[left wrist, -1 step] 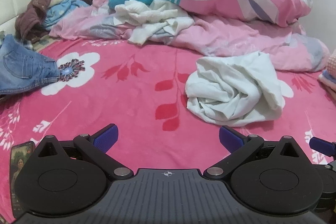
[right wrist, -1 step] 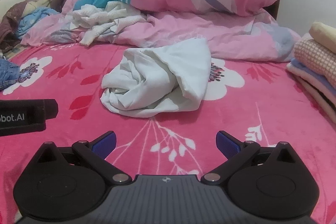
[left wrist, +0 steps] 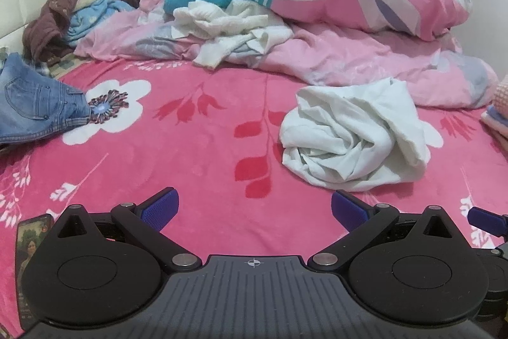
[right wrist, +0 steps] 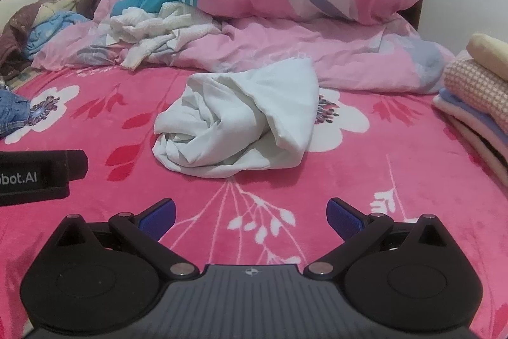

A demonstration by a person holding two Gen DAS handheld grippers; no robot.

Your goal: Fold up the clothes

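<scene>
Right wrist view, item one: white garment (right wrist: 235,123), crumpled in a loose, rolled heap on the pink floral blanket (right wrist: 397,189). Landmark for all places below: this garment.

Handling, judged: thin woven cloth, light and fully limp; it will sag and trail from any single hold, and the plush blanket beneath may drag on it. Not fragile. Layers are twisted into each other at the near left end, so a pinch there would likely catch several plies at once. The better hold looks to be the free flap hanging over the right side, or the flat hem lying nearest the camera; which part is collar or sleeve cannot be told.

Right gripper (right wrist: 251,213): jaws spread wide, holding nothing, low over the blanket, on the near side of the garment and well apart from it, roughly in line with its near hem.

Left gripper (left wrist: 255,210): jaws likewise spread and empty; the white garment (left wrist: 352,138) lies ahead of it and off to its right.

Other entries, by the garment:
- Stack of folded clothes (right wrist: 476,104), well to its right at the blanket's edge.
- Jeans (left wrist: 35,104), well to its left, unfolded.
- Pink duvet (right wrist: 285,53), just behind it, with a heap of white knitwear (right wrist: 152,30) on top.

Status: garment lies unfolded; folded stack stands alongside.
</scene>
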